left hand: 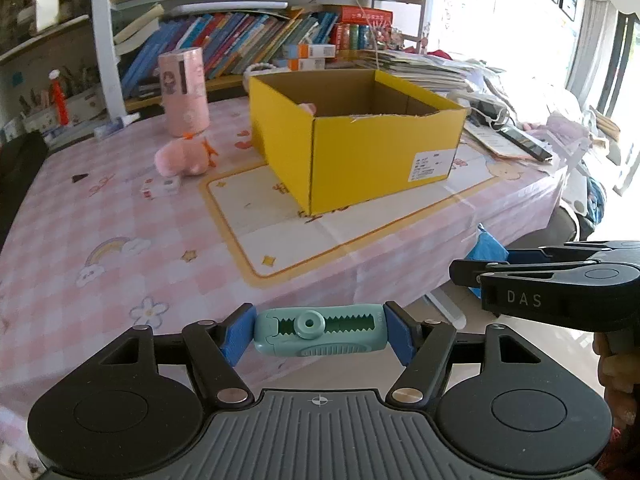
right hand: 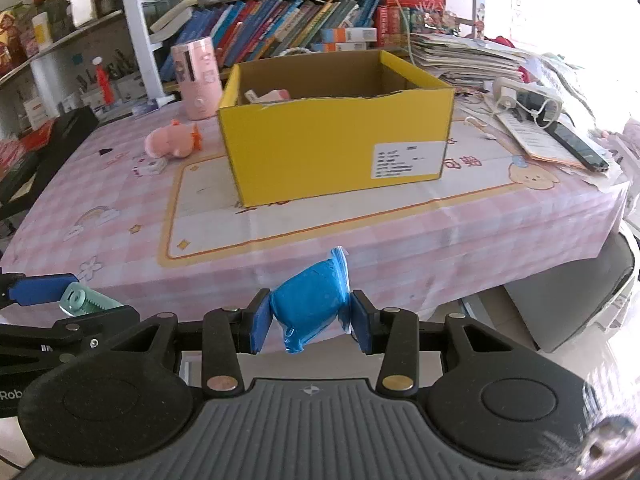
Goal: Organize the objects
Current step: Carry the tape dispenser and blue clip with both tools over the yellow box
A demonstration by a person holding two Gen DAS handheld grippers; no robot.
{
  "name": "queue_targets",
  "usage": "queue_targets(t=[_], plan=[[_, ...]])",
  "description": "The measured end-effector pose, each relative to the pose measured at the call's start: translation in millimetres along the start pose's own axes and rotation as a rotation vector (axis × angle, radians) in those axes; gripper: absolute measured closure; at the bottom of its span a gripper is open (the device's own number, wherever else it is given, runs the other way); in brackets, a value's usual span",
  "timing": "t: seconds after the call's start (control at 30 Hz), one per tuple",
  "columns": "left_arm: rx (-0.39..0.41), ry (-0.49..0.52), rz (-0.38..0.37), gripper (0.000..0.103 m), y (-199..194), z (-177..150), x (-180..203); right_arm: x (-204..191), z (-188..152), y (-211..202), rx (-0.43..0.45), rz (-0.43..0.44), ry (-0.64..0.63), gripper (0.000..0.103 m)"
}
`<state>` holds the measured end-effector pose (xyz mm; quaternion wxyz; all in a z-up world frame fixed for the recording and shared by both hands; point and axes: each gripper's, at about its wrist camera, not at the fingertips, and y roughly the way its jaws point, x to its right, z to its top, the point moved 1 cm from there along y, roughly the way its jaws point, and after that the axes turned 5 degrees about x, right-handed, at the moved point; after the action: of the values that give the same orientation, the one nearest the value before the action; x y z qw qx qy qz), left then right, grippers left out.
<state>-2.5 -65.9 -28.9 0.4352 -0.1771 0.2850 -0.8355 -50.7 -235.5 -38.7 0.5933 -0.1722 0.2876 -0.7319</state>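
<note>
Teal plastic clip thing [left hand: 320, 334] clamped end to end in left gripper [left hand: 319, 336], off the desk [left hand: 120, 216] edge; looks rigid, light, kinda slick, so best held by the flat ends. Over in right view, squishy blue packet [right hand: 310, 304] pinched mid-body in right gripper [right hand: 310, 322], short of yellow box [right hand: 336, 148]; probably soft and light, needs gentle squeeze.

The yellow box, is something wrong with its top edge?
Yes. The yellow cardboard box has a ragged, torn top rim along its near wall, as if a flap was ripped off. The other walls' edges look straight. The pink plush toy beside it also lies tipped on its side on the checked tablecloth.
</note>
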Motion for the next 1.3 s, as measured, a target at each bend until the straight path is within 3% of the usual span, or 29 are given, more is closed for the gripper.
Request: queue_targets(t=[0.47, 0.7, 1.07, 1.3], plan=[[0.018, 0.012, -0.005, 0.034, 31, 29, 8, 24, 26, 19, 0.014, -0.022, 0.002, 0.064], [0.1, 0.045, 0.026, 0.034, 37, 57, 12, 36, 50, 26, 0.082, -0.041, 0.004, 0.064], [0.275, 0.056, 0.077, 0.034, 55, 125, 21, 66, 125, 35, 0.282, -0.028, -0.024, 0.064], [0.283, 0.061, 0.116, 0.034, 90, 150, 32, 90, 168, 61, 0.309, -0.007, -0.066, 0.064]])
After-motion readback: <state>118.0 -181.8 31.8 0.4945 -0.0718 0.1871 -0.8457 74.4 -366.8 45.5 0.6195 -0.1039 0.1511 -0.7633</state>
